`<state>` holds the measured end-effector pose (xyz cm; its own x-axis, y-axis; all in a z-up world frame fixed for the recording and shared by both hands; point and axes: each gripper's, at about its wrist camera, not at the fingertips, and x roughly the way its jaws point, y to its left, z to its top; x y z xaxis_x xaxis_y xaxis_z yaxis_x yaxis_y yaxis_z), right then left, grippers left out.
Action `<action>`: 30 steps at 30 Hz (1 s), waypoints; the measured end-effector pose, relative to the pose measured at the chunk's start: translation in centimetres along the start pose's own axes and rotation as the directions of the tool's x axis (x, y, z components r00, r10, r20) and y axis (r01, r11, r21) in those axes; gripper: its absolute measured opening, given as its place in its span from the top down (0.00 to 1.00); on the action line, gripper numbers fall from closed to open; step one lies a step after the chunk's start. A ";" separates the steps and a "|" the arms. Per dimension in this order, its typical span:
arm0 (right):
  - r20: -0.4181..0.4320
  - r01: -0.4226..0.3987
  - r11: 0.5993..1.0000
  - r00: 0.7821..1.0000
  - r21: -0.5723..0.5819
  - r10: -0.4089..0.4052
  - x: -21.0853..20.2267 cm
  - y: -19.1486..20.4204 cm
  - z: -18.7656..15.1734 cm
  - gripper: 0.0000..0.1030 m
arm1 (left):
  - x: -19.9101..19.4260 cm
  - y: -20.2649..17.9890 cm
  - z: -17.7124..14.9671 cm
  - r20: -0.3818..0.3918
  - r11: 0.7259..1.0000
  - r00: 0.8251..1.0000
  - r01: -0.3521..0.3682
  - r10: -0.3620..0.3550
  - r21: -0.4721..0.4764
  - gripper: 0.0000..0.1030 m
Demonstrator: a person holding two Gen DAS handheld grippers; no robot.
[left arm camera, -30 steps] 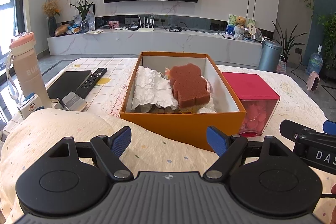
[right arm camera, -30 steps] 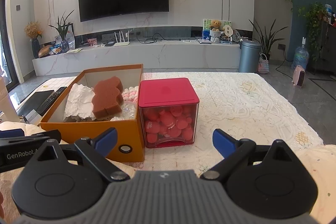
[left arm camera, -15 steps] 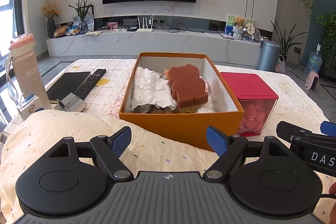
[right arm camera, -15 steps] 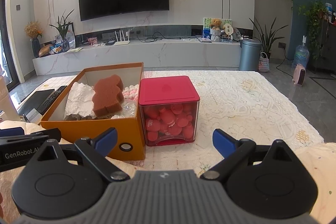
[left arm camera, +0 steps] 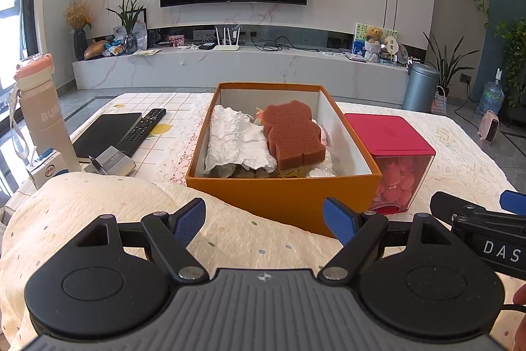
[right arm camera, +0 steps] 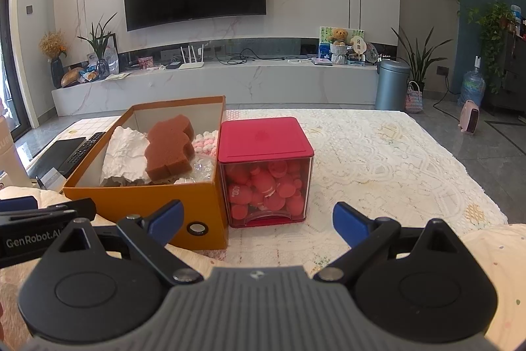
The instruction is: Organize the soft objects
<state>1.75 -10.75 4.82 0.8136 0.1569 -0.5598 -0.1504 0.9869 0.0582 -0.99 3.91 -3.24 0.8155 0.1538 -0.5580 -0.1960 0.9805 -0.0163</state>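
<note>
While both grippers are hovering empty at the near edge, the scene is reading like this:

Brown sponge (left arm camera: 293, 137): it is lying in the orange box (left arm camera: 282, 196), on top of the other soft things, its bear-like outline facing up; from the right wrist view it (right arm camera: 169, 148) is sitting toward the box's middle.

White crumpled sheet (left arm camera: 235, 140): it is lying in the same box, just beside the sponge on its left and touching it.

Pink and white fluffy piece (right arm camera: 205, 143): it is showing behind the sponge, against the box wall nearest the red cube; what it is exactly cannot be told.

Orange box: it is standing open on the counter (right arm camera: 378, 160), its right wall touching or just beside the red-lidded clear cube (right arm camera: 266, 170).

Red-lidded clear cube: it is standing upright with its lid on, and red rounded pieces are filling it.

Cream dotted cushion (left arm camera: 98, 213): it is lying in front of the box, below both grippers.

Left gripper (left arm camera: 264, 219): its jaws are standing wide apart, holding nothing, pointing at the box's near wall.

Right gripper (right arm camera: 258, 219): its jaws are also standing wide apart and empty, pointing at the cube.

Remote control (left arm camera: 141, 130) and black notebook (left arm camera: 105, 134): they are lying side by side, left of the box.

Pink-capped bottle (left arm camera: 42, 111): it is standing upright at the far left.
</note>
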 end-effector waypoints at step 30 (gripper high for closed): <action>-0.014 -0.002 1.000 1.000 -0.009 0.002 0.4 0.0 -0.1 0.07 | -0.1 0.0 0.1 -0.001 1.000 1.000 0.000 0.000 0.000 0.07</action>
<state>2.02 -10.73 4.49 0.8053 0.1583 -0.5714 -0.1571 0.9862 0.0519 -1.03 3.94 -3.13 0.8152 0.1536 -0.5585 -0.1959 0.9805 -0.0162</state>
